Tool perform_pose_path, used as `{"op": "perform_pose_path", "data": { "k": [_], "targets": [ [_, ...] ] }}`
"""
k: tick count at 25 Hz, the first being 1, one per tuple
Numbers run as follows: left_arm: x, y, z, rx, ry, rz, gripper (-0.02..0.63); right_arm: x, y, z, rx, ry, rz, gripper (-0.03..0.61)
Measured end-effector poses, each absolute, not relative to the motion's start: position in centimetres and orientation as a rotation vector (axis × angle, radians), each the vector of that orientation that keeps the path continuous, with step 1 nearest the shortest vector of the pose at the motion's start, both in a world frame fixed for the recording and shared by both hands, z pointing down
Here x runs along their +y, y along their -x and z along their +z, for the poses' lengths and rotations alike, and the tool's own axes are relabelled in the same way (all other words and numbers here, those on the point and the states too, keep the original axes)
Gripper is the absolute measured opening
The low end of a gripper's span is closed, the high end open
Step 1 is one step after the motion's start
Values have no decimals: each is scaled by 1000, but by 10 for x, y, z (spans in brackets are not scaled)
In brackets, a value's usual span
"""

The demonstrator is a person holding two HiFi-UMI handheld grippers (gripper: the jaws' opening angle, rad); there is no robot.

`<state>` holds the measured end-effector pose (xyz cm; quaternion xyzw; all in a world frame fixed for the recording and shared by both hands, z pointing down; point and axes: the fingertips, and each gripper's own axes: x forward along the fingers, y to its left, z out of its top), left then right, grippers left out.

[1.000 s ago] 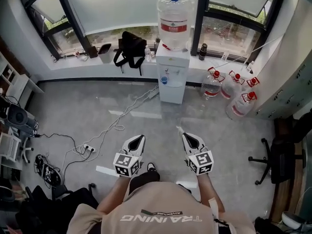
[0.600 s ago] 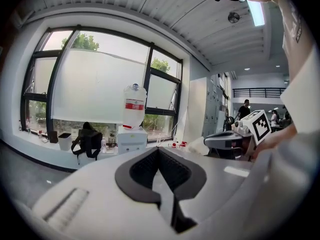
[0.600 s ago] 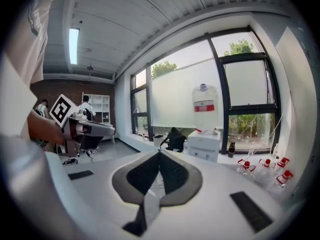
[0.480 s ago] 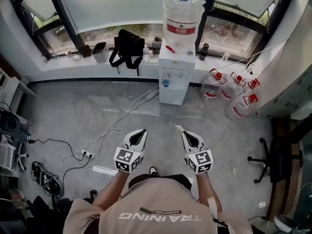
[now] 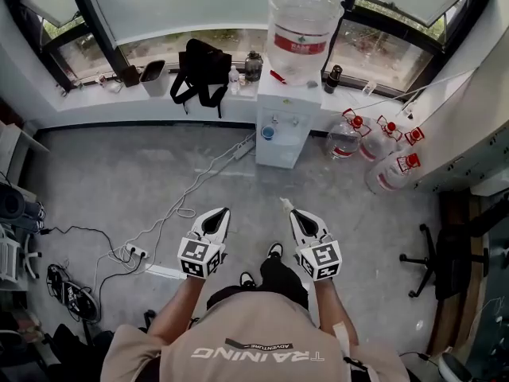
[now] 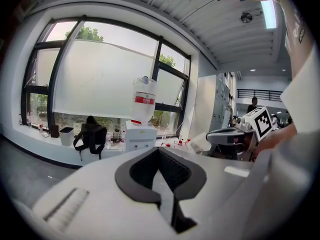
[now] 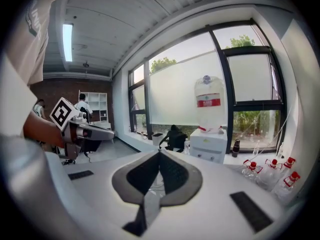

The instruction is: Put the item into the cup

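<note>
A small pale item (image 5: 284, 204) sticks out from the tip of the right gripper (image 5: 292, 213), whose jaws are pinched together on it, out over the grey floor (image 5: 119, 173). Just beside it, the left gripper (image 5: 220, 212) is level with it, jaws closed with nothing between them. Straight ahead by the window stands the water dispenser (image 5: 278, 130).

Left tool (image 5: 221, 212) and right tool (image 5: 291, 212): white matt plastic shells. Their pads (image 6: 172, 169) are black, ribbed and rubber-like. Item (image 5: 284, 204) at the right tool's tip: pale and thin, paper or film, cannot tell which. Floor (image 5: 119, 173): grey, smooth, low sheen. Water bottle (image 5: 305, 22): clear glossy plastic. Dispenser (image 5: 280, 126): white smooth plastic. Bag (image 5: 199, 70): black matt cloth. Shirt (image 5: 254, 341): beige cloth.
</note>
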<state>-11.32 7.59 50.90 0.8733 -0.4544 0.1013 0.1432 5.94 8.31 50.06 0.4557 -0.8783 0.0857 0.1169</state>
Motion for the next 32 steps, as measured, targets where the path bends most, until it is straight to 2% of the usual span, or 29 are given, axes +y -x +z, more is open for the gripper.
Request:
{"op": "perform_pose_path", "data": {
  "k": [17,32],
  "targets": [
    [-80,51,494,-1414,-2487,326,8,-91,-110,509,-2648,-1191,270,11],
    [-155,33,498,-1444,-2445,336,8,-170,-128,521,-2657,-1146,319,11]
  ]
}}
